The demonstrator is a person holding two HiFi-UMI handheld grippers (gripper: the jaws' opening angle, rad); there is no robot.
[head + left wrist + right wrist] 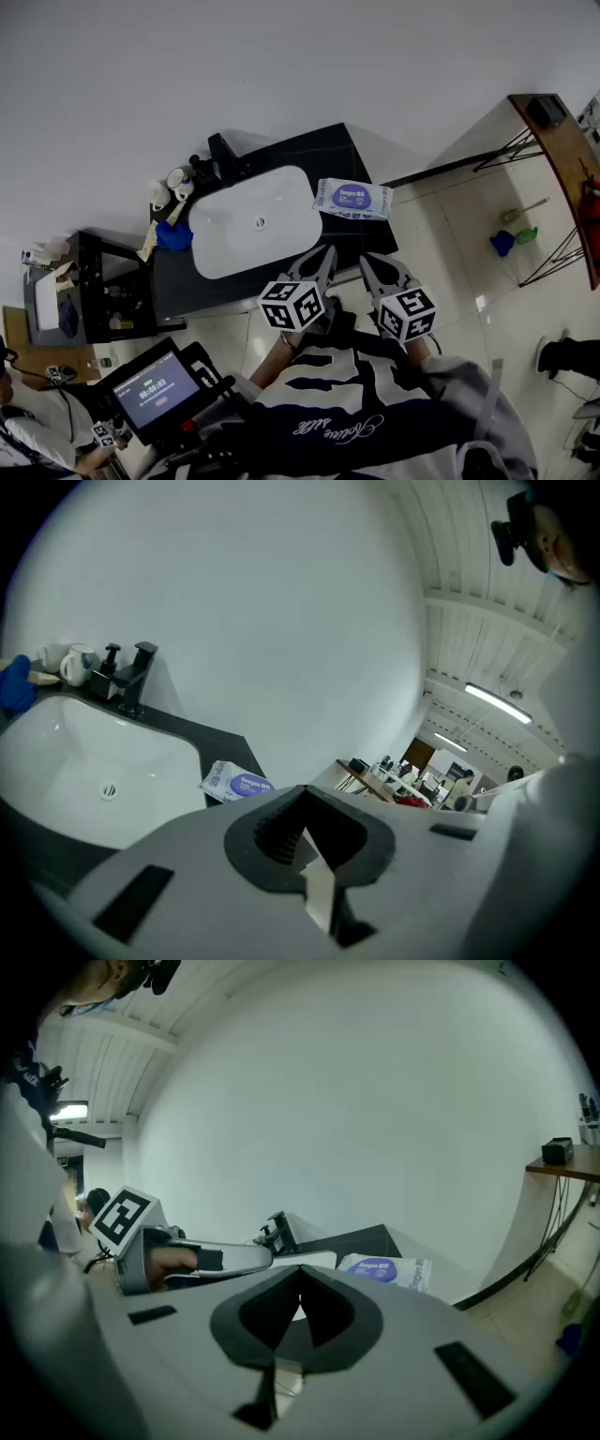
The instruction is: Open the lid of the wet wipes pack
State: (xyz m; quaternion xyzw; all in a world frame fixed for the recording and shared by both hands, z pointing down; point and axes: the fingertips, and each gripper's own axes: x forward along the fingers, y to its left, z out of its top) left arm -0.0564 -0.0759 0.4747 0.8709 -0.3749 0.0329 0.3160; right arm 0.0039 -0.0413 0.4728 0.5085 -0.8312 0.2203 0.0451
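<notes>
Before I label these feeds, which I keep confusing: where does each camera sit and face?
Head view: on the head, steeply down at sink and wet wipes pack; torso, left hand-held gripper, right hand-held gripper show.
Left gripper view: on left hand-held gripper, past shut jaws toward sink, pack.
Right gripper view: on right hand-held gripper, toward pack; left one shows.
All share the pack.

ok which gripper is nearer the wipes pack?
Right, narrowly. Right gripper is straight in front of the wet wipes pack, short of it; left gripper is short too, toward the sink.
</notes>
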